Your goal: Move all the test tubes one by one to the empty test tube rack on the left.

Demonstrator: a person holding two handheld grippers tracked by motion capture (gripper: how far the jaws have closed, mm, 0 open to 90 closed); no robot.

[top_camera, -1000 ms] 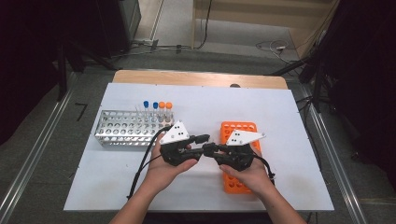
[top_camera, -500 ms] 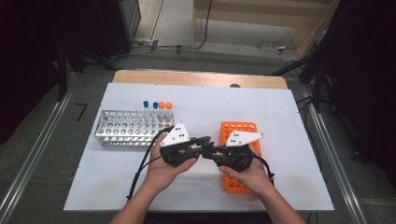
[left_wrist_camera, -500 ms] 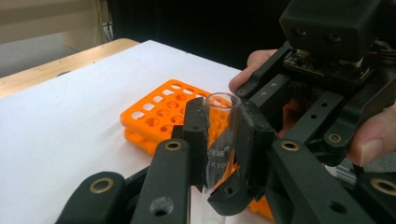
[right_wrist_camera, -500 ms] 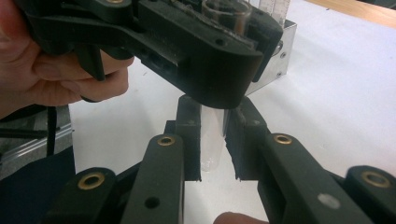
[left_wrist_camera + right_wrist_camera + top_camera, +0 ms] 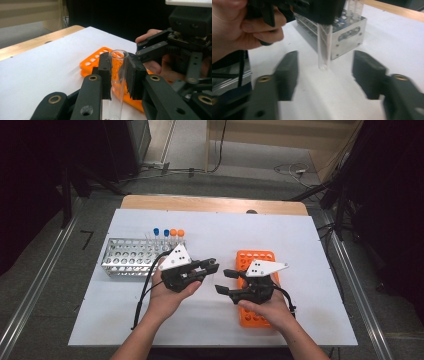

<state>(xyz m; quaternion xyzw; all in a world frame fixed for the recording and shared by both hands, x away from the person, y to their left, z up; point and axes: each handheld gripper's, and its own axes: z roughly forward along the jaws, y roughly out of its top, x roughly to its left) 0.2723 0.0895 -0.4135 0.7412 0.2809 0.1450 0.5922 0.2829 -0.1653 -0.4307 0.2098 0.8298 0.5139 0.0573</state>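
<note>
Glass tube (image 5: pixel 117 82) now pinched upright by left gripper (image 5: pixel 212 266), between the metal rack (image 5: pixel 125 262) and the orange rack (image 5: pixel 257 317). Right gripper (image 5: pixel 223 281) just opened wide, holding nothing. Handed over, so probably ready for a rack hole.

Clear glass test tube (image 5: pixel 117 82) sits between the black pads of the left gripper (image 5: pixel 209 265), which carries a white plate with black dots. The right gripper (image 5: pixel 223 281) is black too, same dotted white plate. Bright orange rack (image 5: pixel 257 317) on the right, silver metal rack (image 5: pixel 127 258) far left, blue and orange caps (image 5: pixel 168 232) behind it. White tabletop (image 5: pixel 280 232), wood-coloured far edge.
</note>
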